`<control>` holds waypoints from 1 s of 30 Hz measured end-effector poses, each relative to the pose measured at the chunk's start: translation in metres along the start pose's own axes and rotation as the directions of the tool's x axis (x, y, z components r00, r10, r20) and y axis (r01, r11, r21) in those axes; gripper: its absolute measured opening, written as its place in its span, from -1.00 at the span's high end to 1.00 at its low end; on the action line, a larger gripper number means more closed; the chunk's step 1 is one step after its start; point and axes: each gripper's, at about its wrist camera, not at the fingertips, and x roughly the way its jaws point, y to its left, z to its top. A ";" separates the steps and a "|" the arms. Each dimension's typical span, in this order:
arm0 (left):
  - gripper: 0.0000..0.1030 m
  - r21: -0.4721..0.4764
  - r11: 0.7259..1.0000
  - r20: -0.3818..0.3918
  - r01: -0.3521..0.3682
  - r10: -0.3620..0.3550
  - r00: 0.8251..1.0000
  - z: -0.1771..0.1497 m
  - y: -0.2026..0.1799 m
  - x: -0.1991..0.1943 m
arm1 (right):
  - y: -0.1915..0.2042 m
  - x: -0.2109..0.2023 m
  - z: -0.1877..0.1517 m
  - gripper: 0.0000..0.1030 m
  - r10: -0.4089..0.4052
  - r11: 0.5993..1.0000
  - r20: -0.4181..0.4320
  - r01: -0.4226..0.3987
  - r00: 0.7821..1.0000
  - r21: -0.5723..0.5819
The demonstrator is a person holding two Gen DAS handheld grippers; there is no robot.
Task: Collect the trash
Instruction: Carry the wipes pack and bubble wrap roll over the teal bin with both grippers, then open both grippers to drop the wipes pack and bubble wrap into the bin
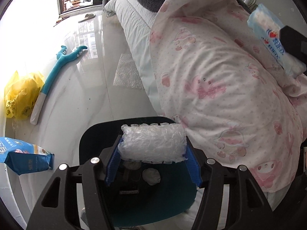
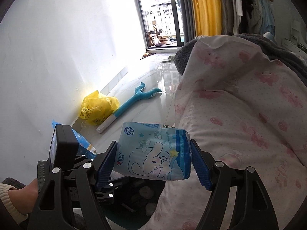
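the bubble-wrap wad (image 1: 153,142) sits crosswise between the blue pads of the left gripper (image 1: 153,153), its long axis running 9 to 3 o'clock in the left wrist view, and the jaws are clamped on its two ends. straight beneath it, at 6 o'clock, opens the dark bin (image 1: 92,134) with its teal liner, a few crumpled scraps already lying inside. so the wad hangs right over the mouth, and i judge that letting go would be enough to drop it in.

the blue tissue pack (image 2: 153,151) is pinched the same way in the right gripper (image 2: 153,161), long axis also 9 to 3, jaws closed on its sides. the bin shows only at 6 to 7 o'clock below that pack, partly behind the left tool, so the left hand looks nearer to the drop.

outward: the pink printed quilt (image 1: 220,76) fills 1 to 4 o'clock, and a yellow bag (image 1: 21,94) and blue toy (image 1: 55,72) lie on the floor at 9 to 10.
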 end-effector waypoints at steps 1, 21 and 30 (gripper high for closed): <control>-0.24 0.000 1.000 -0.018 -0.004 0.004 1.000 -0.003 0.003 0.003 | 0.004 0.003 0.000 -0.45 0.004 1.000 -0.004 -0.004 1.000 -0.006; -0.65 -0.094 0.995 0.059 -0.025 0.031 0.998 -0.021 0.068 -0.040 | 0.057 0.074 -0.011 -0.45 0.020 0.998 -0.167 -0.029 0.986 -0.053; -0.69 -0.143 0.989 0.206 -0.026 0.055 0.977 -0.017 0.086 -0.086 | 0.069 0.116 -0.035 -0.45 0.014 0.998 -0.290 -0.033 0.957 -0.061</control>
